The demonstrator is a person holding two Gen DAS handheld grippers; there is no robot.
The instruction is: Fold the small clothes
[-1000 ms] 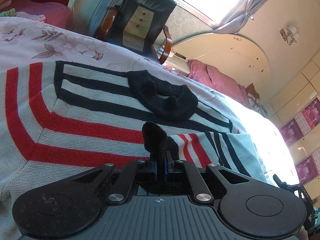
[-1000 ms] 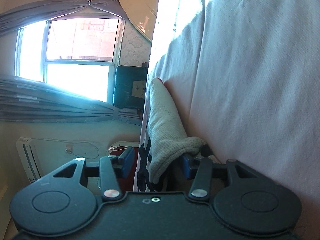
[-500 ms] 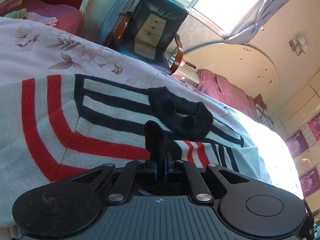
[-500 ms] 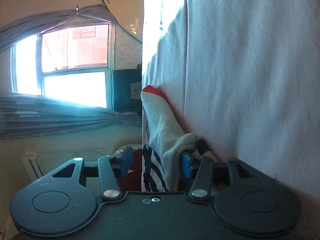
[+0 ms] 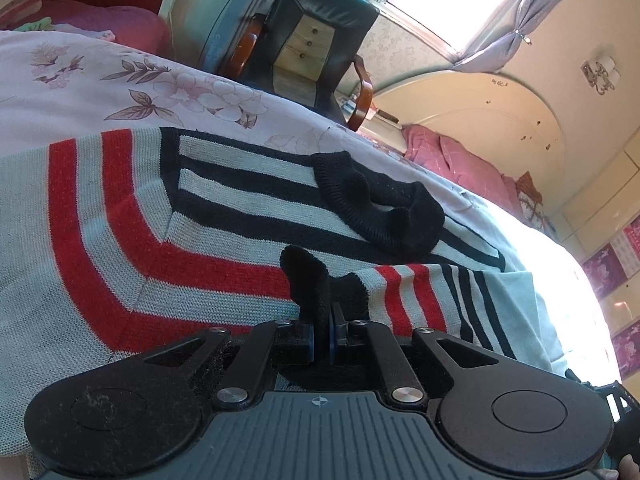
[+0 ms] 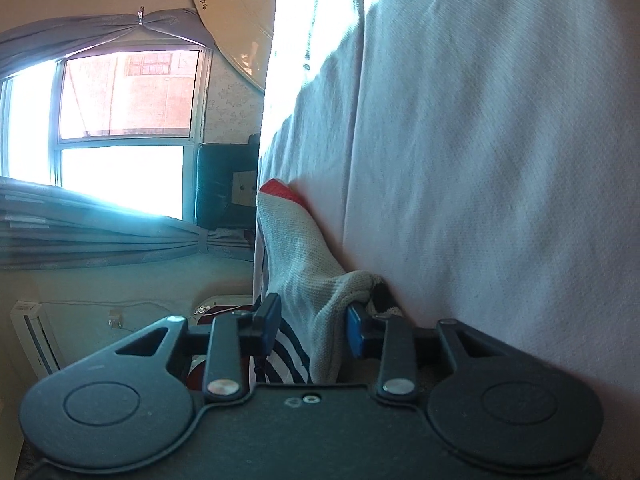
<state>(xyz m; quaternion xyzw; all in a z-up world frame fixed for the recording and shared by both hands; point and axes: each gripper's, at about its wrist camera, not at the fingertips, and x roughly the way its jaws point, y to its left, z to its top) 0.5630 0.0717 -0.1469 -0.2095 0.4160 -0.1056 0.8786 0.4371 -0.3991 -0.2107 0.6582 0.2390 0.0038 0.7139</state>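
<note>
A small knit sweater with grey, red and black stripes lies spread on the bed, its black collar in the middle of the left wrist view. My left gripper is shut on the black cuff of a sleeve folded over the body. In the right wrist view my right gripper is open, its jaws well apart around a grey fold of the sweater at the bed's edge. Its right pad touches the fabric.
The bed carries a pale floral sheet. A black office chair stands beyond the bed, by the window. Pink pillows lie at the curved headboard. In the right wrist view the white sheet fills the right side.
The left gripper has drawn back a little with the cuff still in it. The right gripper has stayed open around the grey fold and shifted only slightly.
</note>
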